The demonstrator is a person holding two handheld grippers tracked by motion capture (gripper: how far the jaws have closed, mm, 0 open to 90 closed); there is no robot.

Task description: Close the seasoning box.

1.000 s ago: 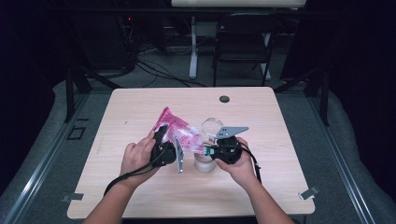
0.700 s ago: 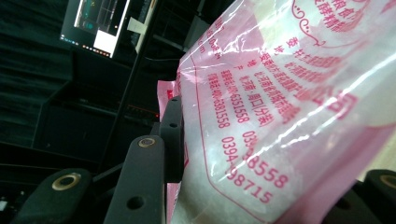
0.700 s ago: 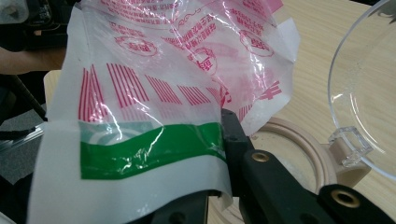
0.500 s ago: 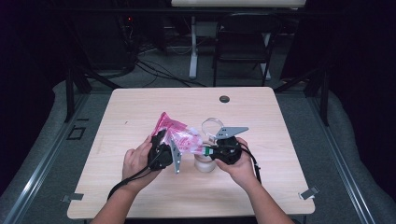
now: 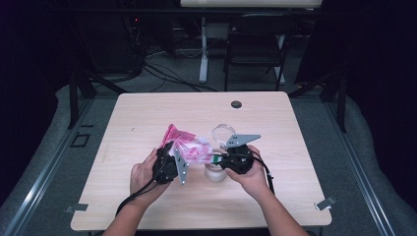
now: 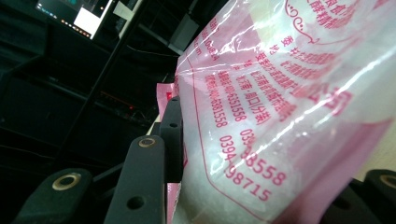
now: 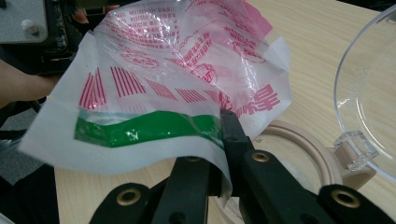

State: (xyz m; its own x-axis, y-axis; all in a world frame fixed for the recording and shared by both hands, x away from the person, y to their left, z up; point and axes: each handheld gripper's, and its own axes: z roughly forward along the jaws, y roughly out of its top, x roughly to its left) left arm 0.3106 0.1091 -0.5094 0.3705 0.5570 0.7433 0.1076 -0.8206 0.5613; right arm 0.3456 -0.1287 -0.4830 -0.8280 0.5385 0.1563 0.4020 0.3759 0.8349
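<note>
Plastic bag (image 5: 189, 147), pink-printed and holding white grains, hangs between both grippers above the middle of the bench (image 5: 147, 113) in the high view. The left gripper (image 5: 169, 164) grips its lower end, the right gripper (image 5: 221, 160) its mouth end, and the mouth sits just over a round jar (image 5: 215, 172) whose clear hinged lid (image 5: 223, 132) stands open behind it. My reading is that the bag is held stretched and tilted so its contents can run toward the jar. A dark round plug (image 5: 236, 104) lies well apart near the far edge.

In the left gripper view, the bag (image 6: 280, 107) bulges right up against the lens, with pink digits and characters on clear film over white grains. One black finger (image 6: 173, 135) presses against the film from the left; the other is mostly hidden behind the bag, so the fingers look clamped on it. Holding the heavy end likely lets that hand raise it to control the flow.

In the right gripper view, the fingers (image 7: 231, 130) are pressed together on the bag's edge (image 7: 154, 126) at a green strip, pinching the film. Just beyond lies the jar's pale rim (image 7: 303, 144), with the clear lid (image 7: 369, 93) tipped back to the right. The pinch appears meant to steer the opening over the rim.
</note>
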